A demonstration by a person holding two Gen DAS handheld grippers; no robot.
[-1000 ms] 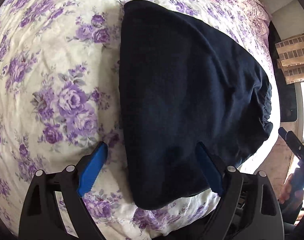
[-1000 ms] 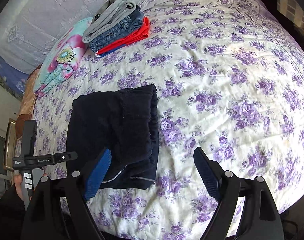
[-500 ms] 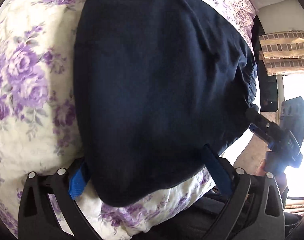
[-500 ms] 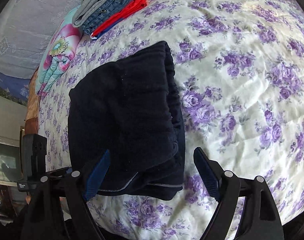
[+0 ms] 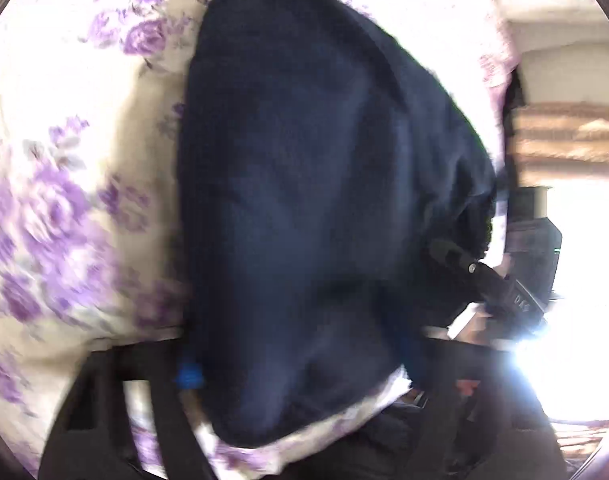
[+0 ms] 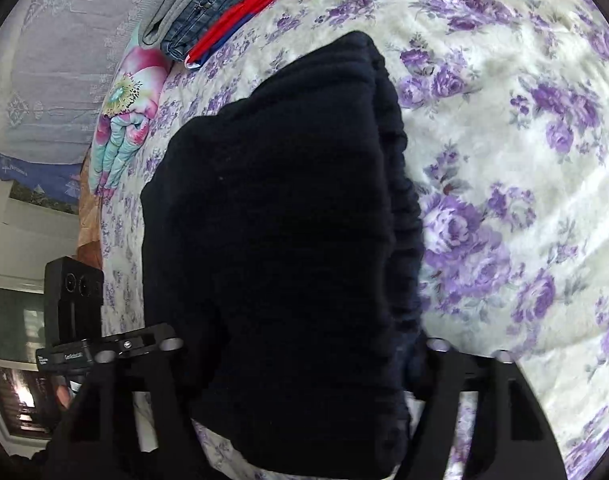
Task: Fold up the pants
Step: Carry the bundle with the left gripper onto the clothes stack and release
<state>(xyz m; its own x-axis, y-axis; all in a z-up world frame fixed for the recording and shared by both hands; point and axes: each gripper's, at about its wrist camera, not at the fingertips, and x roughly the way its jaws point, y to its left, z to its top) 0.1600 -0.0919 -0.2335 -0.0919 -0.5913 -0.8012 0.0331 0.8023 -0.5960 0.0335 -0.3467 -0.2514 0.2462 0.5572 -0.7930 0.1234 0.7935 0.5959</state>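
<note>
Folded dark navy pants [image 5: 304, 160] lie on the purple-flowered bedspread [image 5: 64, 208] near its front edge. My left gripper [image 5: 298, 366] straddles their near end; its jaws are closing and the blue pads [image 5: 188, 376] press into the bunched cloth. In the right wrist view the pants [image 6: 272, 200] fill the middle, elastic waistband along their right side. My right gripper [image 6: 304, 360] is closing on their near edge, its fingertips buried in the cloth. Each view shows the other gripper at the side: the right one [image 5: 484, 280], the left one [image 6: 104, 352].
A stack of folded clothes [image 6: 224, 0], grey, denim and red, sits at the far side of the bedspread [image 6: 504, 120] beside a flowered pillow [image 6: 124, 112]. The bed's edge runs just under both grippers. A striped curtain [image 5: 564, 140] and a bright window are off the bed.
Both grippers came down onto the pants' near edge and their jaws narrowed from wide open onto the cloth, which now bunches between the fingers. The left wrist view is blurred.
</note>
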